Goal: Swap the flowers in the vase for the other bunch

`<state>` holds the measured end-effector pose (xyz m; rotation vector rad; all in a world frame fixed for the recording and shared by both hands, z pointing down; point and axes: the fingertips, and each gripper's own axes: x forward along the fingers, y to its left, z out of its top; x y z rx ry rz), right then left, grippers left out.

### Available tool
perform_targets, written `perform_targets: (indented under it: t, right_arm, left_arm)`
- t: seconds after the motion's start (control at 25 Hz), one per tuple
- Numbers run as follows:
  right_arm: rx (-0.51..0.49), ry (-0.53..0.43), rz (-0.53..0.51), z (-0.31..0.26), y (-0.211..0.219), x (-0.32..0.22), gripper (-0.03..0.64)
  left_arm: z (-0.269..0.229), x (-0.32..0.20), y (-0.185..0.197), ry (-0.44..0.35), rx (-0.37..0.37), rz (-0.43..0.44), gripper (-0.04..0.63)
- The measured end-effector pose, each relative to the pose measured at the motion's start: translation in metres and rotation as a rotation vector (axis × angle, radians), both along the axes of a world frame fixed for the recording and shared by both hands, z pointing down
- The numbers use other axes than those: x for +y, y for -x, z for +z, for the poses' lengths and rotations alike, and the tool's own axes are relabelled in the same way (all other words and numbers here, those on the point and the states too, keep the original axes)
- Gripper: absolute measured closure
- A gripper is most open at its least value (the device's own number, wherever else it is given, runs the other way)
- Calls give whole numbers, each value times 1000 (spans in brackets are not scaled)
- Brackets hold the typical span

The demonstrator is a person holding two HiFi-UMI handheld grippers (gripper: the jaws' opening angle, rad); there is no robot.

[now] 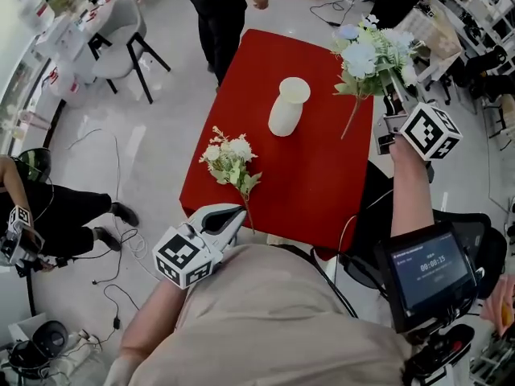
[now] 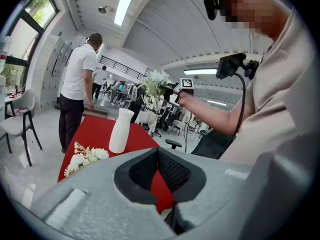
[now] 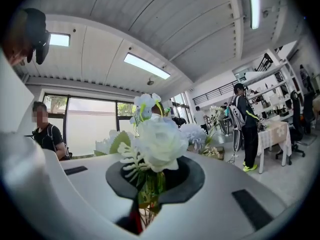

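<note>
Head view: the white vase [image 1: 288, 105] stands empty in the middle of the red desk [image 1: 322, 187]. We judge the swap half done. The right gripper [image 1: 392, 103], clamped on the stems, holds the blue-white bunch [image 1: 372, 55] aloft. The other bunch [image 1: 229, 161] lies near the left gripper [image 1: 236, 213], which is closed on nothing.

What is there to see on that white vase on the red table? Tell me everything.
The vase is plain white with a dull, pottery-like surface. Its body narrows slightly below a flared, open mouth. It stands upright and empty near the middle of the red table. Nothing touches it but the tabletop; a small bunch of flowers lies on the table apart from it.
</note>
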<state>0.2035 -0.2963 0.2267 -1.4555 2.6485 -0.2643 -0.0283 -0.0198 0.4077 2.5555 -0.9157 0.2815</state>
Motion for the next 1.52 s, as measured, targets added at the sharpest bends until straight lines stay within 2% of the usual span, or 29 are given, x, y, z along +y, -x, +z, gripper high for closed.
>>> perform_targets:
  t: [0.44, 0.8, 1.12, 1.52]
  right_arm:
    - [-34, -149, -10, -45, 57, -12, 563]
    - [-90, -208, -29, -53, 90, -29, 565]
    - [-123, -241, -54, -40, 107, -36, 565]
    - [-60, -291, -43, -8, 112, -38, 566]
  left_arm:
    - [-1, 4, 39, -9, 28, -82, 588]
    - [4, 3, 57, -1, 25, -134, 588]
    - [8, 6, 63, 14, 15, -168, 588]
    - [7, 9, 63, 29, 0, -185, 588]
